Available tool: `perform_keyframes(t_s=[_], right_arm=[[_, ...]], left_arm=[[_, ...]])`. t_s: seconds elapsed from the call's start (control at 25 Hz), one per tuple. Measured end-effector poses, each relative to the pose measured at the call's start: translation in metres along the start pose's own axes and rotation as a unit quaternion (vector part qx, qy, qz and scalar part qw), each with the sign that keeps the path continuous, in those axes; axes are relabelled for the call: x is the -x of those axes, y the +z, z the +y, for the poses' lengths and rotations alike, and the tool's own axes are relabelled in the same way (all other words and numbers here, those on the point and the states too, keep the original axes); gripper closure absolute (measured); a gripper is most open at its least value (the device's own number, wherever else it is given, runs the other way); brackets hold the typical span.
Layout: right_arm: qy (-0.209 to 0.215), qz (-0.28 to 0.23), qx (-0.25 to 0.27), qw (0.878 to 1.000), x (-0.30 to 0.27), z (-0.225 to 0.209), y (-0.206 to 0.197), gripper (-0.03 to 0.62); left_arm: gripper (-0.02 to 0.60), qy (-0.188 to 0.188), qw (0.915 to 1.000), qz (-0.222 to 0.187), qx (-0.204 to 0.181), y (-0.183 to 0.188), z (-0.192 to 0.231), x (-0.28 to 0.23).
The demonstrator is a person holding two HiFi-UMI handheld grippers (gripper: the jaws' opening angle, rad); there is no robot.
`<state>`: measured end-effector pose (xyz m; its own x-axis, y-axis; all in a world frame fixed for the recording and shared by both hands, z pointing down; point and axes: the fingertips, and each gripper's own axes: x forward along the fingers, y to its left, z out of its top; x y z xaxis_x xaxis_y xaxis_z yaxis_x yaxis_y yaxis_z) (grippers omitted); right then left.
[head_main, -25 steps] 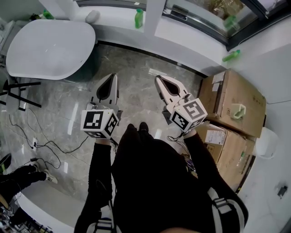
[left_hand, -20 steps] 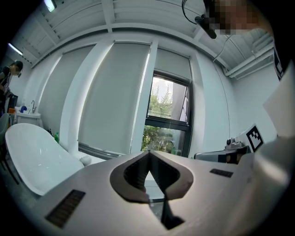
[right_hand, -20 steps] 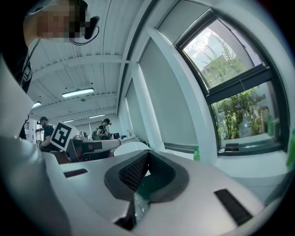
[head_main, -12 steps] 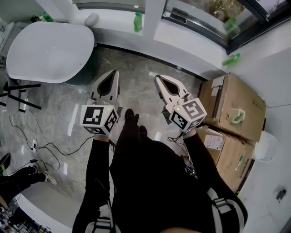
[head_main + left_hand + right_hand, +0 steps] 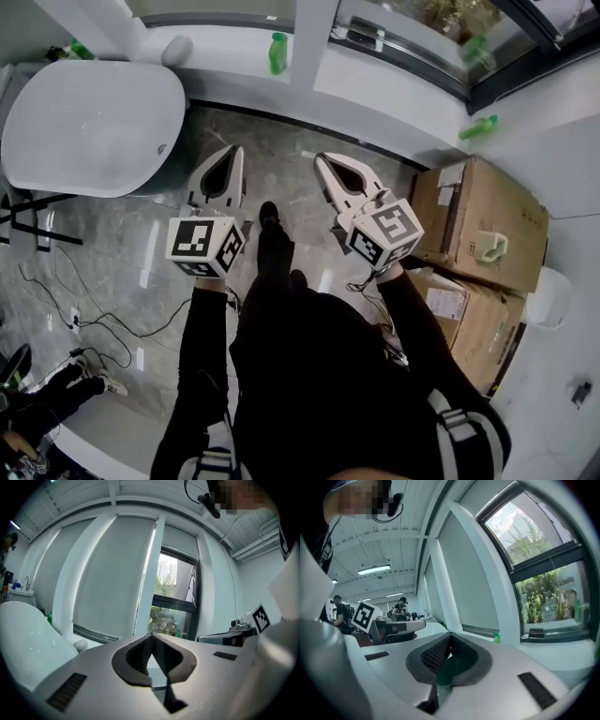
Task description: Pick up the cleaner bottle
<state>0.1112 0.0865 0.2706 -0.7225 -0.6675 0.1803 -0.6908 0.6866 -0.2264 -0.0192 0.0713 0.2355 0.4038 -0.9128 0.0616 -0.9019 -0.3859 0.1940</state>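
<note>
A green cleaner bottle [image 5: 277,52] stands upright on the white window sill [image 5: 234,47] at the top of the head view. In the right gripper view the same green bottle [image 5: 497,638] shows small on the sill. A second green bottle [image 5: 478,127] lies on the ledge at the right. My left gripper [image 5: 228,152] is held out over the grey floor, its jaws shut on nothing. My right gripper [image 5: 322,158] is beside it, also shut and empty. Both are well short of the sill. In the gripper views the left gripper [image 5: 151,635] and right gripper [image 5: 450,636] tips meet.
A white rounded table [image 5: 94,117] fills the upper left. Cardboard boxes [image 5: 487,216] are stacked at the right. Cables [image 5: 84,300] trail over the floor at the left. One of my feet [image 5: 270,217] is stepped forward between the grippers. Another person's shoes [image 5: 56,384] show at lower left.
Both grippers have moved forward toward the window sill as one foot steps ahead. The jaws have stayed shut.
</note>
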Motion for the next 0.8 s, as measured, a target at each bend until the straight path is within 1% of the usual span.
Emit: perform_keyframes(t_s=[0.12,0.24,0.44,0.52,0.64,0.8], right_arm=[[-0.003,-0.004,-0.002,1.0,-0.029,-0.014,0.006,0.592],[-0.01,-0.003,-0.004,1.0,-0.058,-0.026,0.011,0.592],[-0.027,0.013,-0.01,0.999,-0.108,-0.048,0.018,0.592],[-0.033,0.022,-0.013,0.999,-0.125,-0.058,0.017,0.592],[-0.038,0.031,-0.017,0.999,-0.145,-0.071,0.014,0.592],[-0.054,0.031,-0.018,0.998,-0.168,-0.09,0.015,0.591]], left_arm=[[0.58,-0.022,0.9998,0.0,0.004,0.001,0.015,-0.028],[0.58,-0.038,0.9991,0.013,0.01,-0.001,0.032,-0.054],[0.58,-0.051,0.9981,0.028,0.022,-0.001,0.073,-0.1],[0.58,-0.055,0.9976,0.037,0.019,-0.005,0.087,-0.118],[0.58,-0.059,0.9968,0.049,0.022,-0.012,0.106,-0.14],[0.58,-0.059,0.9964,0.054,0.026,-0.017,0.128,-0.169]])
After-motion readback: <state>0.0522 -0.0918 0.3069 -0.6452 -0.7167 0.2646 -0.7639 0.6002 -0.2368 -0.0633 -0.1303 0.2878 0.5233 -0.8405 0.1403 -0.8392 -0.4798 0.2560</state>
